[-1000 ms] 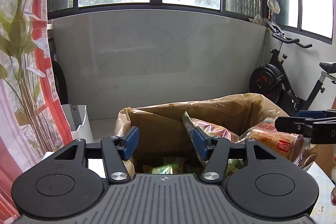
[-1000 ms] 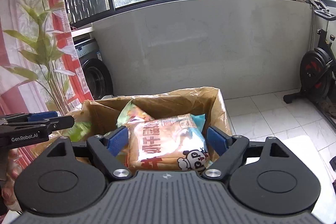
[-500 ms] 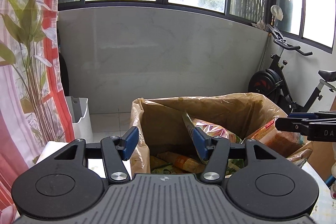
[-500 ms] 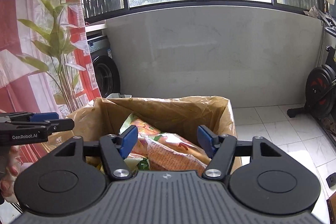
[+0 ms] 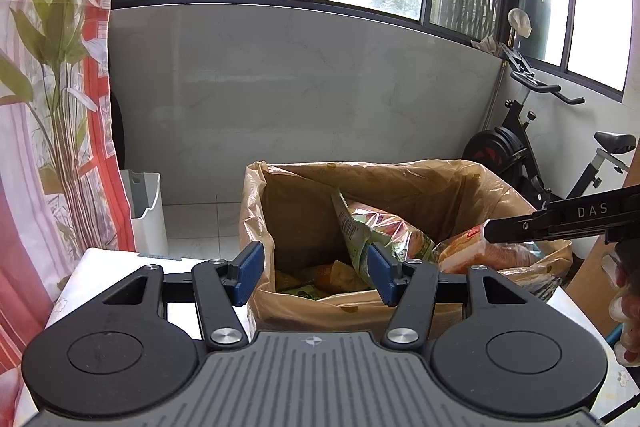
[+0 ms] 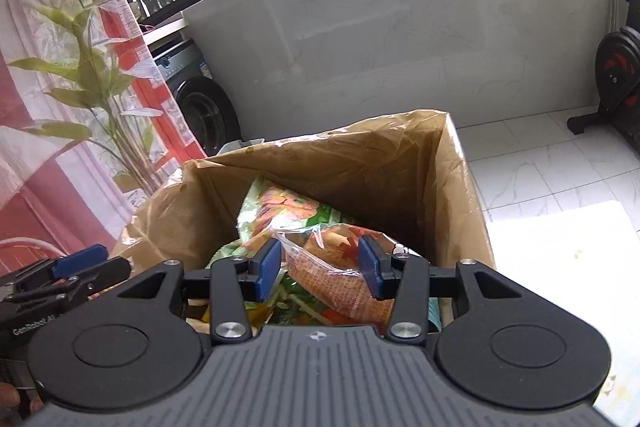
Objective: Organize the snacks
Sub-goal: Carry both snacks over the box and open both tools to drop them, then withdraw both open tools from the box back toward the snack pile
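Observation:
A cardboard box lined with a brown plastic bag (image 5: 400, 183) (image 6: 360, 163) stands on a white table and holds several snack packets. A green and orange packet (image 5: 360, 227) (image 6: 288, 211) stands tilted inside. An orange bread packet (image 6: 332, 279) (image 5: 472, 251) lies on top at the near right. My left gripper (image 5: 314, 273) is open and empty, just in front of the box's near rim. My right gripper (image 6: 318, 269) is open over the box, its blue pads either side of the orange packet without squeezing it. Each gripper shows in the other's view.
The white table (image 5: 108, 263) (image 6: 560, 251) carries the box. A white bin (image 5: 146, 211) stands on the floor to the left, beside a patterned curtain (image 5: 48, 147). An exercise bike (image 5: 532, 155) is at the right. A washing machine (image 6: 200, 99) stands behind the box.
The right gripper let go of the orange packet, which now lies in the box, and tilted down over it. The left gripper drew back a little from the box.

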Demonstrator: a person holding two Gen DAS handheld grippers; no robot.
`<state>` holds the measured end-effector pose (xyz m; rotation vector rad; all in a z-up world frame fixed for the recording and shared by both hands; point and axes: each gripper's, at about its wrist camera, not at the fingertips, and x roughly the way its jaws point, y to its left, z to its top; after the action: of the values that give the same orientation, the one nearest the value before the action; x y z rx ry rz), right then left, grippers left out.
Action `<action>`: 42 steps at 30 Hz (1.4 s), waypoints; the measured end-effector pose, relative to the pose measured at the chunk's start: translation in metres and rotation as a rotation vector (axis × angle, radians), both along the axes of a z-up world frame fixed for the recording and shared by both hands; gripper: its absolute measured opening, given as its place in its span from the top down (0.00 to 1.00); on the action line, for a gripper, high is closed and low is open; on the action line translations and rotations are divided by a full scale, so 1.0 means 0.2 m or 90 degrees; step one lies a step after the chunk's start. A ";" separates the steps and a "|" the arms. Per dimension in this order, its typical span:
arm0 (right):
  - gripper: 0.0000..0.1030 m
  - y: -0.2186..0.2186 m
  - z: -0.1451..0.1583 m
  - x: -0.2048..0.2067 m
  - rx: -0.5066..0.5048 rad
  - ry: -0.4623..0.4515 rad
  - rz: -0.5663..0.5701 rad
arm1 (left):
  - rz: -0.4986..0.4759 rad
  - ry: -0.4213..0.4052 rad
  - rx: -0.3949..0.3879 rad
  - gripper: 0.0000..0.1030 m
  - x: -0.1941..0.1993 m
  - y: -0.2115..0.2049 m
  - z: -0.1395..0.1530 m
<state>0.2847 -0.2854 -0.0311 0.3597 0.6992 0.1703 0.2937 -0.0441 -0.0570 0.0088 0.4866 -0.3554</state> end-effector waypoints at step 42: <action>0.76 0.03 -0.15 -0.68 -0.020 -0.111 -0.069 | 0.029 0.031 -0.028 0.42 -0.30 0.30 -0.23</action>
<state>0.1486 -0.2791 -0.0615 0.3475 0.5092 0.0861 0.2329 0.0150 -0.1029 -0.0538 0.5264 -0.3218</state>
